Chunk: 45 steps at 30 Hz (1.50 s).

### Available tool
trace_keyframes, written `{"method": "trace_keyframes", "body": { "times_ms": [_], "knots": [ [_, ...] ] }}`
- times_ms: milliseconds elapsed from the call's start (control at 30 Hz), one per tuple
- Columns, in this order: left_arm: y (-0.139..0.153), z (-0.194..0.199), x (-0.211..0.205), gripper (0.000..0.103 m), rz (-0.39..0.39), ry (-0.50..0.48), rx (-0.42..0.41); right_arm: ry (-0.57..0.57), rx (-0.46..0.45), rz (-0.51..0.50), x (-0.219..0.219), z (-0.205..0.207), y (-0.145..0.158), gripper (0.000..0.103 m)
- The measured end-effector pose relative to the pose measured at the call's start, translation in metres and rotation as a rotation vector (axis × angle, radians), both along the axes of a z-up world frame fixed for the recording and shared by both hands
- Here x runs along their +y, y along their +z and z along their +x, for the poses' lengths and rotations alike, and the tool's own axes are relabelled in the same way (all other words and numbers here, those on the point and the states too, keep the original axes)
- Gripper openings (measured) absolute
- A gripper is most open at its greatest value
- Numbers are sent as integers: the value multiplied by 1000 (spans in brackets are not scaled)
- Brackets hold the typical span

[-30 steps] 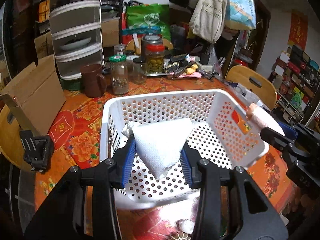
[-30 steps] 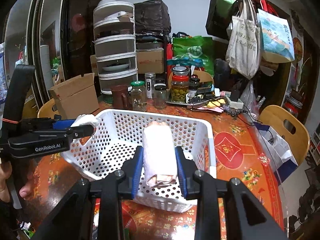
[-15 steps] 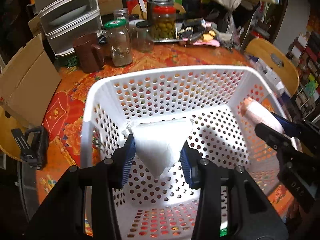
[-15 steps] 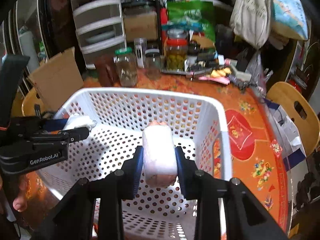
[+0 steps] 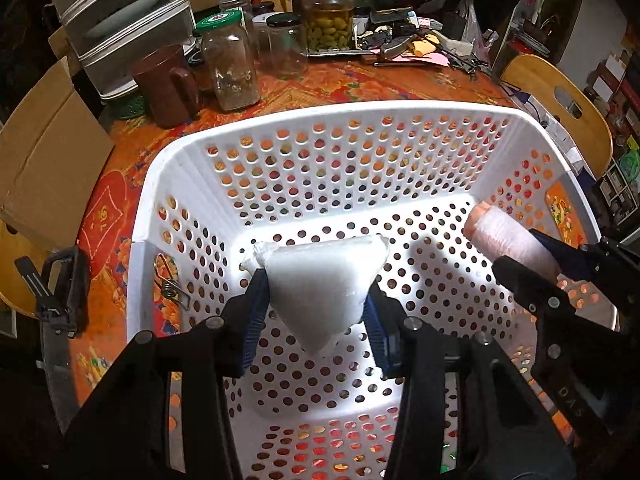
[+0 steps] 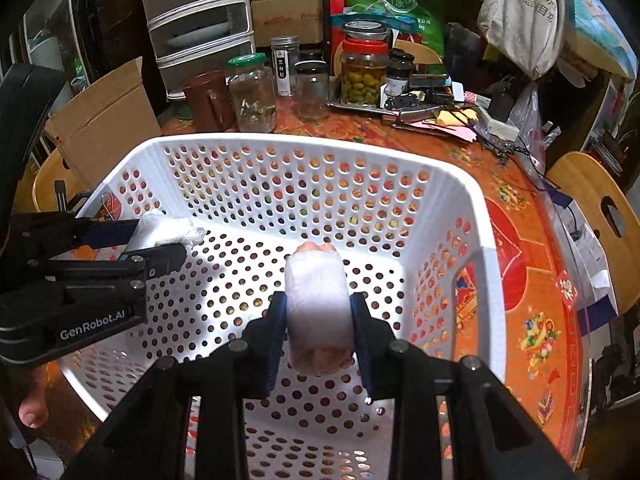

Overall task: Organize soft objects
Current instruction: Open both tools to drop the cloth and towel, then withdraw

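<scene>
A white perforated basket (image 5: 360, 114) (image 6: 304, 144) stands on the red flowered table. My left gripper (image 5: 316, 308) is shut on a white triangular soft pad (image 5: 320, 284) and holds it inside the basket, above the floor; it also shows in the right wrist view (image 6: 160, 230). My right gripper (image 6: 318, 320) is shut on a pale pink rolled cloth (image 6: 318, 300) held inside the basket at its right side; the roll shows in the left wrist view (image 5: 508, 240). The basket floor below both is bare.
Glass jars (image 5: 230, 64), a brown mug (image 5: 168, 80), an olive jar (image 6: 364, 68) and clutter stand behind the basket. A cardboard box (image 5: 44, 152) is at the left, stacked drawers (image 6: 200, 28) behind. A wooden chair (image 6: 600, 208) is at the right.
Both grippers have moved forward and down over the basket rim, carrying their objects from above the near edge into the basket's inside. Both stay shut.
</scene>
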<state>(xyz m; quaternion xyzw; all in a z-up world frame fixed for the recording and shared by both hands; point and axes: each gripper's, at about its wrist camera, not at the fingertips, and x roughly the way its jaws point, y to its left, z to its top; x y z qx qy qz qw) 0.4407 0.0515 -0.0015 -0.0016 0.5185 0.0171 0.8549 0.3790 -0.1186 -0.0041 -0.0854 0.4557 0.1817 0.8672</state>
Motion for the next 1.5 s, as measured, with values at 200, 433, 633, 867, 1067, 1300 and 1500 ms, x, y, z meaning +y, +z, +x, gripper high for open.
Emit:
{"method": "trace_keyframes", "body": {
  "times_ms": [200, 433, 633, 867, 1067, 1300, 1500],
  "knots": [
    [8, -7, 6, 81, -32, 11, -42, -8, -21, 24, -1, -2, 7, 32],
    [37, -32, 11, 100, -51, -3, -140, -15, -89, 57, -11, -21, 32, 66],
    [63, -73, 7, 103, -13, -39, -227, -29, -151, 110, -29, -48, 55, 75],
    [83, -115, 2, 103, 39, -35, -295, -33, -189, 127, -40, -72, 69, 76],
    [97, -171, 16, 103, -32, -7, -369, -47, -232, 154, -56, -113, 76, 76],
    [102, -248, 15, 103, -58, -38, -451, -35, -283, 188, -70, -178, 65, 80],
    [68, -297, 2, 103, -85, -66, -439, -33, -287, 215, -78, -222, 39, 81]
  ]
}}
